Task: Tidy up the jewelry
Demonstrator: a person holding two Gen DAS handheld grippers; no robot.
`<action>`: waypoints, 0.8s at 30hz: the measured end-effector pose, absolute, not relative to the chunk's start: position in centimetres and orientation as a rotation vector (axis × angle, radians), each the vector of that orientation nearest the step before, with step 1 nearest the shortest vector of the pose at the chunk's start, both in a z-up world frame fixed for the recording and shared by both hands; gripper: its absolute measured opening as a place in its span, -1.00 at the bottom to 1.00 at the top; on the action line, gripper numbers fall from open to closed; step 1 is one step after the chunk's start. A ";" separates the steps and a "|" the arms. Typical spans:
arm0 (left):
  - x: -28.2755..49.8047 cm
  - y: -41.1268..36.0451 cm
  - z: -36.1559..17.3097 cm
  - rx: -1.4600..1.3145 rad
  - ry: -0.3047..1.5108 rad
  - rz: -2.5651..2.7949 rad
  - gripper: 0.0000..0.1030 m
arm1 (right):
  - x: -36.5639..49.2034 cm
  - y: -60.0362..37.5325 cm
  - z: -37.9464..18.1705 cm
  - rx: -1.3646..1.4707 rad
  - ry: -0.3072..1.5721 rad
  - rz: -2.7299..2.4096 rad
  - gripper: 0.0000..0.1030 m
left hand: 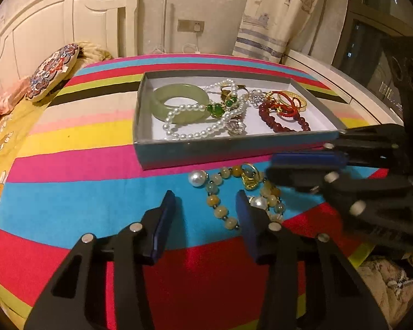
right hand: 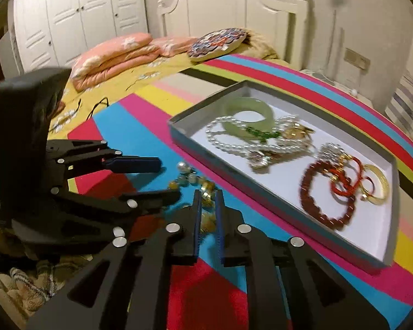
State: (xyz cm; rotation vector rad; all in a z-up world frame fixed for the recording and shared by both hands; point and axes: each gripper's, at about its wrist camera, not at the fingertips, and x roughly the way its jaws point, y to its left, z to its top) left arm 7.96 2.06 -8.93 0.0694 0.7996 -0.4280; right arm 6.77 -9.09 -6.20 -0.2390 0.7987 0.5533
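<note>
With your left gripper (left hand: 206, 200) spread and idle, narrow the right gripper's (right hand: 208, 200) fingers squarely around the gold ring (left hand: 249, 177) before lifting toward the box (left hand: 234, 152).

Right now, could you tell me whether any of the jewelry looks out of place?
Yes. A yellow bead bracelet, two large pearls and a gold ring lie on the striped blanket, outside the gray tray. Inside the tray, the pearl strand sprawls over the jade bangle.

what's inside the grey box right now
A green bangle, pearl necklace, red bead bracelet, gold bangle and small tangled pieces. Anything beneath the pile is hidden.
</note>
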 end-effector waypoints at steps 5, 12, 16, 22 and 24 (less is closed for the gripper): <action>7.8 2.2 -9.0 0.076 0.790 -0.429 -0.22 | 7.7 -8.5 -6.8 -0.257 0.816 0.534 -0.63; 7.7 2.5 -9.0 0.065 0.784 -0.447 -0.06 | 6.8 -8.4 -6.3 -0.267 0.760 0.543 -0.94; 7.7 2.5 -8.8 0.033 0.795 -0.471 -0.06 | 6.6 -10.9 -4.5 -0.153 0.724 0.531 -0.94; 8.2 1.3 -8.7 0.026 0.830 -0.494 -0.10 | 5.9 -15.0 -3.7 -0.035 0.714 0.483 -0.94; 8.3 0.7 -8.8 0.058 0.829 -0.465 -0.35 | 5.7 -15.5 -3.9 -0.023 0.715 0.477 -0.94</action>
